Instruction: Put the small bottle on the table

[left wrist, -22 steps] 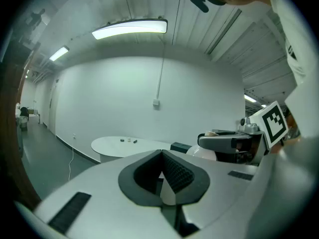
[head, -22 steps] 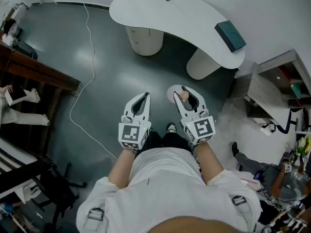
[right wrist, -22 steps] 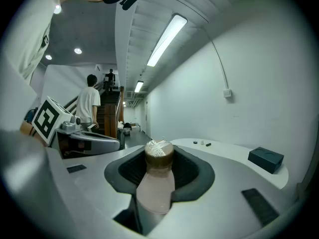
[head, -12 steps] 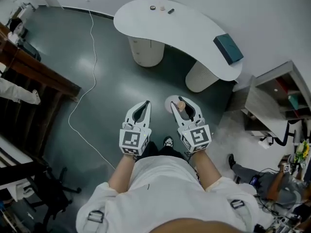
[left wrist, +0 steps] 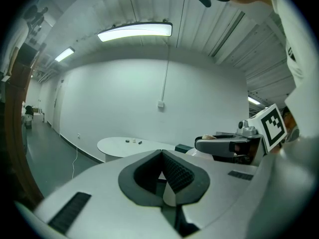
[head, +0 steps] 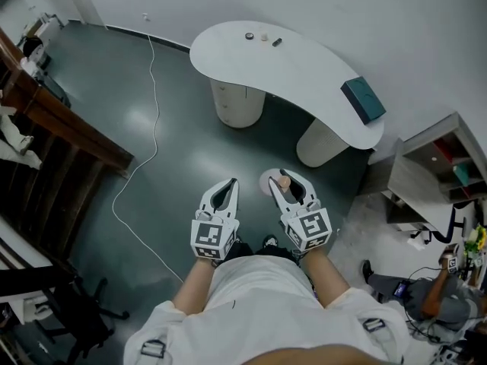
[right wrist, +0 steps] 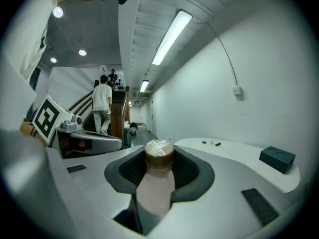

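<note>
Holding the small bottle (right wrist: 157,183) clamped lengthwise in the right gripper (head: 286,185), cap toward the table (head: 312,63) well ahead, with the left gripper (head: 228,185) clenched empty alongside.

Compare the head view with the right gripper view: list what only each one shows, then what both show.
Only the head view: the white cable on the floor and the grey shelf. Only the right gripper view: the ceiling strip light and the round spotlights. Both: the small bottle gripped in the right tongs, the curved white table and the dark box on it.
</note>
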Demonstrator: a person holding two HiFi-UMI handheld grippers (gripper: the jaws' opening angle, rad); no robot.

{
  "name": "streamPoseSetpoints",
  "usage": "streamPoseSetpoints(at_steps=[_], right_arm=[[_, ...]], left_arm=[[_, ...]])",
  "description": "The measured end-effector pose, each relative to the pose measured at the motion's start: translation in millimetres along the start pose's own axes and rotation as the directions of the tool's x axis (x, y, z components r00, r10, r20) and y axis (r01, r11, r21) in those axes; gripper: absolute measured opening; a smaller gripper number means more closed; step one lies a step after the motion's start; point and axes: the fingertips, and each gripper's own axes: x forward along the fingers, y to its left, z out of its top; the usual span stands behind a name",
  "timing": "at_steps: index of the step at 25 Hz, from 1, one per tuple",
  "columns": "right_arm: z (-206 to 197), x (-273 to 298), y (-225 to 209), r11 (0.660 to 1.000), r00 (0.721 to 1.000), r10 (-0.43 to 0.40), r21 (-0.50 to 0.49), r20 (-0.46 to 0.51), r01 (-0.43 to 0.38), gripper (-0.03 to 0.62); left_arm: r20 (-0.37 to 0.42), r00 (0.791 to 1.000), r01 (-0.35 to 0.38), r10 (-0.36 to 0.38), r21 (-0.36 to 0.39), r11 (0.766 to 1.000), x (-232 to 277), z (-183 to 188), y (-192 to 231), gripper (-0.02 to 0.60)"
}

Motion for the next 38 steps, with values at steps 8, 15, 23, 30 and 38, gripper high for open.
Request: streamPoseSetpoints(at_steps=[8,15,23,30,38], right_arm=[[10.6,52.2,5.7,1.0,1.0,0.022,0.02,0.011,-0.022,0.126],[17.4,129.0,-16.8,0.996,0.996,0.085,0.006,0.014,-0.085,0.126],[41.9,221.7,-70.5,0.992,0.992,0.128,-0.003,0.016,-0.128,0.126],[43.1,273.7,-136.2,0.992,0.993,0.121,0.014,0.0,-0.121,0.126],[46.2,318.6,-189.5,0.998,0.999,0.045,0.039,-0.021,-0.045,0.126]], left_arm=[[-0.014,1.0,-0.022,0.022,-0.012,1.0,10.0,3.7,46.7,0.012],[-0.03,0.997,-0.074,0.074,-0.009,0.997,59.5,6.5,103.4,0.012],[-0.066,0.991,-0.116,0.115,-0.008,0.993,147.7,33.2,172.9,0.012],[-0.081,0.991,-0.109,0.108,-0.001,0.994,233.0,43.7,190.6,0.012],[-0.107,0.992,-0.063,0.062,0.0,0.998,299.2,49.3,221.1,0.012]])
